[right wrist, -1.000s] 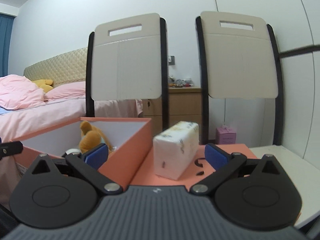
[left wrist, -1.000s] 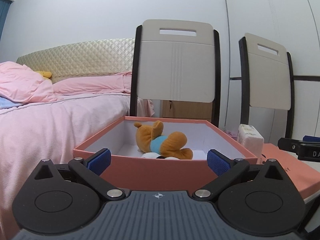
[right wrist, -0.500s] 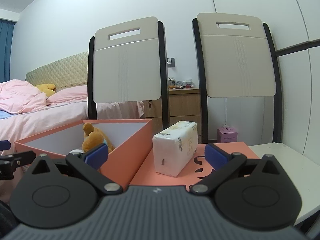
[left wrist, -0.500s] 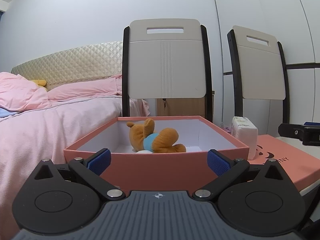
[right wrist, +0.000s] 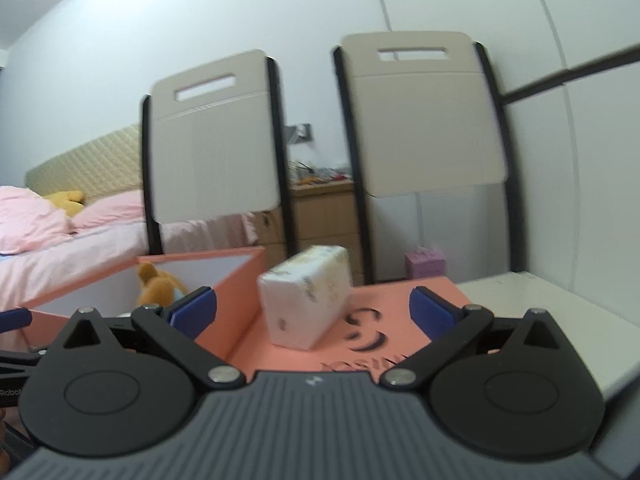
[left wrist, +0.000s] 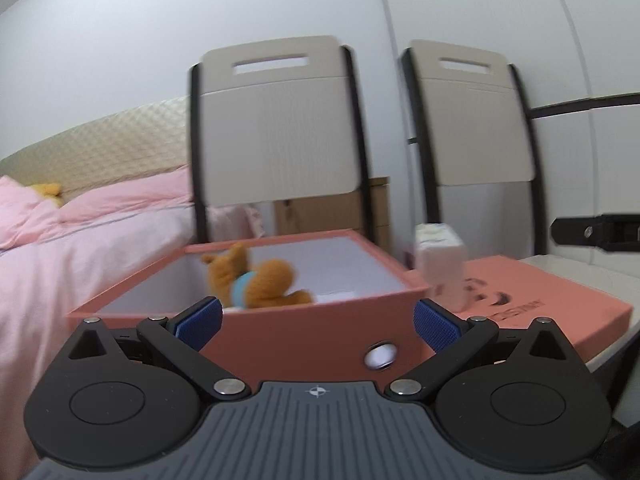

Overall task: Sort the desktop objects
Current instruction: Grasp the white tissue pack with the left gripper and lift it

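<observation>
Now we hold both tools low and level at the near edge of the desk, each with its jaws spread wide and nothing between them. Our left gripper (left wrist: 316,316) faces the near wall of the open pink box (left wrist: 320,328), which stands with its mouth up so that things can be dropped in from above. A brown plush toy (left wrist: 256,282) in a blue shirt already lies inside on the white floor, and something pale shows beside it, too blurred to name.

Our right gripper (right wrist: 312,307) points at the tissue pack (right wrist: 306,296), the one loose thing we can see outside the box. It lies tilted on the flat pink lid (right wrist: 400,304), just beside the box's right-hand wall and apart from it. The lid sits on the white desk (right wrist: 520,300), likely set aside so the box stays open while we sort. From here the pack's narrow end faces us, and our pads look wide enough apart to pass round it.

We judge the pack to be the next thing to move. It looks soft, so a firm squeeze would dent it, and a light one should do. Both views are blurred, so finer detail is lost.

Two chairs (right wrist: 424,120) and a bed (left wrist: 80,240) stand behind the desk.
</observation>
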Demonstrator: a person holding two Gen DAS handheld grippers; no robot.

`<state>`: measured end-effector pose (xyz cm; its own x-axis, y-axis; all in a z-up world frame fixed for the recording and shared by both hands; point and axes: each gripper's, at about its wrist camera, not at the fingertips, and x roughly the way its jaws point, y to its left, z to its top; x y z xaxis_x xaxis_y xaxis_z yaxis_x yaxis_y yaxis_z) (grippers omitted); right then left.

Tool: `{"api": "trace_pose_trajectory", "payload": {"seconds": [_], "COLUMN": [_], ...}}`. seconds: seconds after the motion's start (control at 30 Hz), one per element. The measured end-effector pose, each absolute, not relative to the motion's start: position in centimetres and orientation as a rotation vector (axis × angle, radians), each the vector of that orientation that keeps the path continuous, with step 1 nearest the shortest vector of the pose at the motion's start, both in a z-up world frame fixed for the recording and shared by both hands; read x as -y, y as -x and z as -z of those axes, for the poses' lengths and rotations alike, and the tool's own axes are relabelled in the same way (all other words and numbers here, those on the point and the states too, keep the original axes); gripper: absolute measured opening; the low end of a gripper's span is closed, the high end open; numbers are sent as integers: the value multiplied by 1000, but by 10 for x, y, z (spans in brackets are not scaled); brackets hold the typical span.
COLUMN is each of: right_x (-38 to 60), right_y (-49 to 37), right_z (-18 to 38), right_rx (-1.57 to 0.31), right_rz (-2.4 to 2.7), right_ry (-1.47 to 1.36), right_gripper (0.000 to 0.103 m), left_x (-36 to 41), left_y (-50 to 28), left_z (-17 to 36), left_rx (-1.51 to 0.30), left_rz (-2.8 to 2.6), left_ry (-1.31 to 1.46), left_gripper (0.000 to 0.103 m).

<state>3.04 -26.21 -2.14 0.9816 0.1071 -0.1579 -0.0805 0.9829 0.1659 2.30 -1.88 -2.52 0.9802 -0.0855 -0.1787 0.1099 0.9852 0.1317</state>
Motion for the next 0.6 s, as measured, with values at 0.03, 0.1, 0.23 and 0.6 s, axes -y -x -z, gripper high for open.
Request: {"api": "trace_pose_trajectory", "payload": {"seconds": [0.03, 0.1, 0.23, 0.6], "right_x": [266, 275, 299, 356], "right_y": [-27, -18, -1, 27], "right_z": [22, 21, 22, 27], "right_rx": [-163, -144, -121, -101], "right_rz": [-88, -87, -77, -105], "right_ry": [-167, -182, -225, -372], "right_gripper": [103, 103, 103, 103], "left_x": [27, 45, 88, 181], "left_y": [-23, -25, -38, -190], "left_z": [24, 19, 7, 17], "left_rx": [-163, -143, -102, -424], "left_rz": [109, 132, 190, 121], "left_ry": [-149, -171, -199, -187], "left_gripper": [103, 101, 99, 99]}}
